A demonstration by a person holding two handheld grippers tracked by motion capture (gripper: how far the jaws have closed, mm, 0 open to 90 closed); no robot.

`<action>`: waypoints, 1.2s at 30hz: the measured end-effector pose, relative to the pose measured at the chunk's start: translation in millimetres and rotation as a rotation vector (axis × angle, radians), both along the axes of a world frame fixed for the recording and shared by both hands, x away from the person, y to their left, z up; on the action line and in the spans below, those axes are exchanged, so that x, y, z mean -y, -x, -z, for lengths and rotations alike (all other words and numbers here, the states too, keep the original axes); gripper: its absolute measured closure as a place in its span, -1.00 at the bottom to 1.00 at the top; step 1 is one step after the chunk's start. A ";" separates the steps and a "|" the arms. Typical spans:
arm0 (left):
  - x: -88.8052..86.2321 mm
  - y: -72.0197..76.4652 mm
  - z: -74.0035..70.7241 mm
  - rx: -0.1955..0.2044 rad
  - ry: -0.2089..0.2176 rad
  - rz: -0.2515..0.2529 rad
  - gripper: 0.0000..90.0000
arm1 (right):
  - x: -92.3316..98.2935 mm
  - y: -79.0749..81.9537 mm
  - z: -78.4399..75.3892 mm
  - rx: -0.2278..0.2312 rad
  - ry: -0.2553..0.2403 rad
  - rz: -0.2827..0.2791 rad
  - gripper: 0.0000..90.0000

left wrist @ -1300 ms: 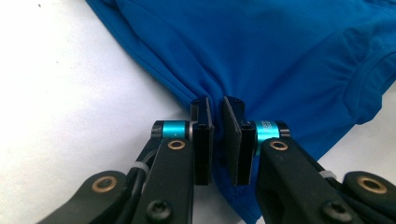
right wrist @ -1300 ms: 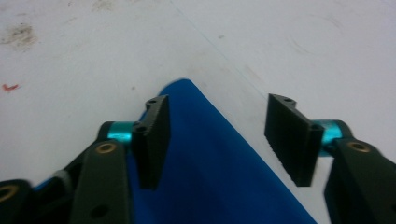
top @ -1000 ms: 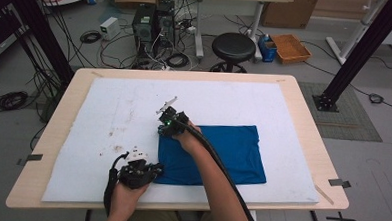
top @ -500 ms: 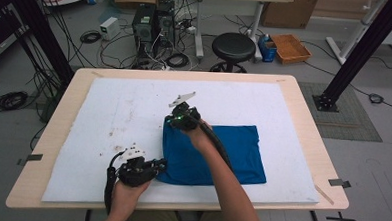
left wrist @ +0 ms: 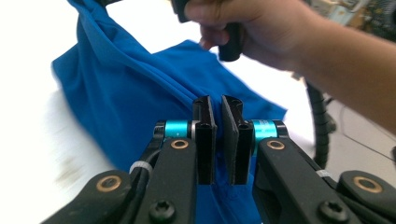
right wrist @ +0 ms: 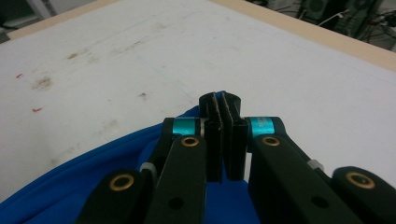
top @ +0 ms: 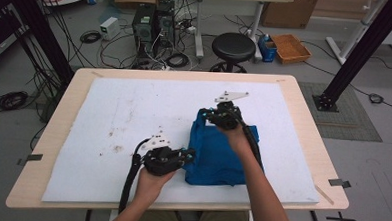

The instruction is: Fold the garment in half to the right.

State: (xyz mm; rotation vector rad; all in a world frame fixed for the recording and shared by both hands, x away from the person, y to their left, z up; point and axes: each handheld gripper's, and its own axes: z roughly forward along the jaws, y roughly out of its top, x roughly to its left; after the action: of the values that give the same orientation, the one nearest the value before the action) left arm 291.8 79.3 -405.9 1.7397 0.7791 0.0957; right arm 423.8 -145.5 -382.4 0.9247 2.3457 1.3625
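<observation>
A blue cloth [top: 222, 159] lies on the white mat [top: 109, 111], right of the middle. My right gripper [top: 207, 115] is shut on the cloth's far left corner and holds it raised off the mat. In the right gripper view the jaws [right wrist: 223, 116] are pressed together, with blue cloth [right wrist: 70, 196] hanging under them. My left gripper [top: 186, 156] is at the cloth's near left edge, shut on a fold of it. In the left gripper view the cloth [left wrist: 116, 84] runs taut from those jaws [left wrist: 218, 140] up to the other hand [left wrist: 252, 23].
The mat carries small brown stains [top: 115, 147] to the left of the cloth. The wooden table edge [top: 310, 130] runs close on the right. Beyond the far edge stand a black stool [top: 234, 44], computer towers [top: 153, 21] and loose cables on the floor.
My right gripper has moved right and up with the cloth's corner, drawing the left side off the mat. My left gripper has shifted right and lifted at the near edge.
</observation>
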 end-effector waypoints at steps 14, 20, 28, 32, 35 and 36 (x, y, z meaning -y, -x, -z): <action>91.3 -30.0 4.6 -0.118 0.007 0.144 0.86 | 77.4 4.6 17.1 -0.031 -0.001 0.146 0.97; 126.6 -42.2 6.4 -0.140 -0.043 0.157 0.86 | 97.8 4.1 20.0 -0.021 0.032 0.223 0.97; 150.6 -47.1 10.7 -0.117 -0.062 0.168 0.80 | 117.3 7.3 30.6 -0.042 0.074 0.299 0.96; 124.3 -49.5 0.4 -0.022 -0.047 0.060 0.31 | 129.4 12.6 27.0 -0.066 0.027 0.355 0.30; 88.0 -53.2 -7.2 0.066 -0.019 -0.024 -0.02 | 139.7 25.1 21.1 -0.030 0.007 0.384 0.10; 74.9 -54.0 -8.9 0.089 -0.027 -0.051 -0.09 | 142.6 30.9 19.3 -0.020 0.004 0.386 0.06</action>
State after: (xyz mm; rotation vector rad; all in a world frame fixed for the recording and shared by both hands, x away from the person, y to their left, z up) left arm 345.8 4.4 -397.1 1.7294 0.7601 0.2179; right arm 393.0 -288.2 -401.6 1.3114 2.0403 1.1935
